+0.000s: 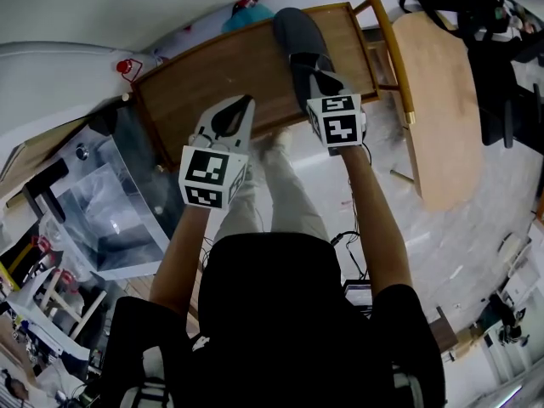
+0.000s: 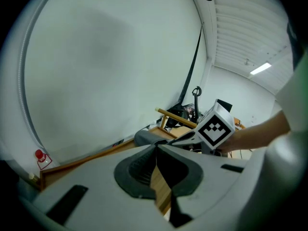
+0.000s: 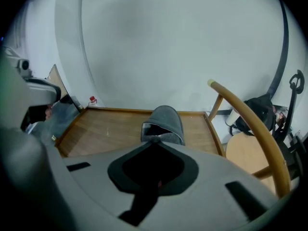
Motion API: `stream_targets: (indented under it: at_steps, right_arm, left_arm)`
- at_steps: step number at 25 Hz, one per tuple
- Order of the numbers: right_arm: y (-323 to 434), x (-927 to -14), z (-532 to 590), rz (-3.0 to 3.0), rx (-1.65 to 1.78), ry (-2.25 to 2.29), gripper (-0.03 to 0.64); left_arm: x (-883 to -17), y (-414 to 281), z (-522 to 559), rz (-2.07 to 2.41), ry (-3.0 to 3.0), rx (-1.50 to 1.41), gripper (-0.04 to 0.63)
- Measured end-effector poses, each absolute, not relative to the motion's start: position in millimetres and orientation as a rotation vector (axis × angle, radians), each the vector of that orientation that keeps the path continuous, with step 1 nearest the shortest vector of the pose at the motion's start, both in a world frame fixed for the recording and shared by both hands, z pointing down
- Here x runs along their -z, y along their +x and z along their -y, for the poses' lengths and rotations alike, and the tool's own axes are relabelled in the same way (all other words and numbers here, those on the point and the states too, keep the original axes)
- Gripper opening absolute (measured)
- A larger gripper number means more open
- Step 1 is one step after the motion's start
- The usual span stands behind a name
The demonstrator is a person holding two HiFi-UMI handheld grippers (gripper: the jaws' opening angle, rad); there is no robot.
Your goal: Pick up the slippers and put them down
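Note:
A single grey slipper [image 1: 297,36] lies lengthwise on the right part of the wooden table [image 1: 212,70], toe pointing away from me. My right gripper [image 1: 320,82] is shut on the rim of its near, open end; in the right gripper view the slipper [image 3: 166,121] sits just past the closed jaws [image 3: 155,139]. Whether its sole is off the wood I cannot tell. My left gripper [image 1: 245,102] hovers over the table's near middle, shut with nothing in it [image 2: 156,146]. The left gripper view shows the slipper [image 2: 144,137] beside the right gripper's marker cube [image 2: 215,129].
A wooden chair [image 1: 433,100] with a curved backrest [image 3: 250,124] stands to the right of the table. Dark bags [image 1: 489,24] lie beyond it. A clear box [image 1: 119,211] sits on the floor at the left. The table has a raised rim [image 3: 144,111].

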State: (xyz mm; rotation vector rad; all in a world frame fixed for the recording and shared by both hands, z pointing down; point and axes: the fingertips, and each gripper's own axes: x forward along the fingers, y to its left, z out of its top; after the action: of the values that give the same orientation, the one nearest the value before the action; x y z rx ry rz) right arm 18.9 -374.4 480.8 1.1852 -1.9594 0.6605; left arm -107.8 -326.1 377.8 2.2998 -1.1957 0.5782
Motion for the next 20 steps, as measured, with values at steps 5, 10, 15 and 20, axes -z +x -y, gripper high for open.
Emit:
stream_targets:
  at_steps: [5,10,15,20]
  right_arm:
    - [20.1,-455.9,360.4,1.96,-0.633,1.214,0.012]
    - [21.1,-431.0,336.7,1.976,-0.605,1.255,0.012]
    - [17.0,-408.4,312.9,1.995,-0.59,1.284,0.012]
    - [12.1,-377.7,289.1,2.016,-0.546,1.326,0.011]
  left_arm:
    - [-359.8,-109.3,315.3,1.174,2.337,-0.566,0.008]
    - [-343.1,-105.6,296.0,1.143,2.401,-0.565,0.008]
    - [-322.8,-97.8,283.8,1.104,2.47,-0.552,0.008]
    - [-303.9,-94.1,265.8,1.071,2.528,-0.532,0.008]
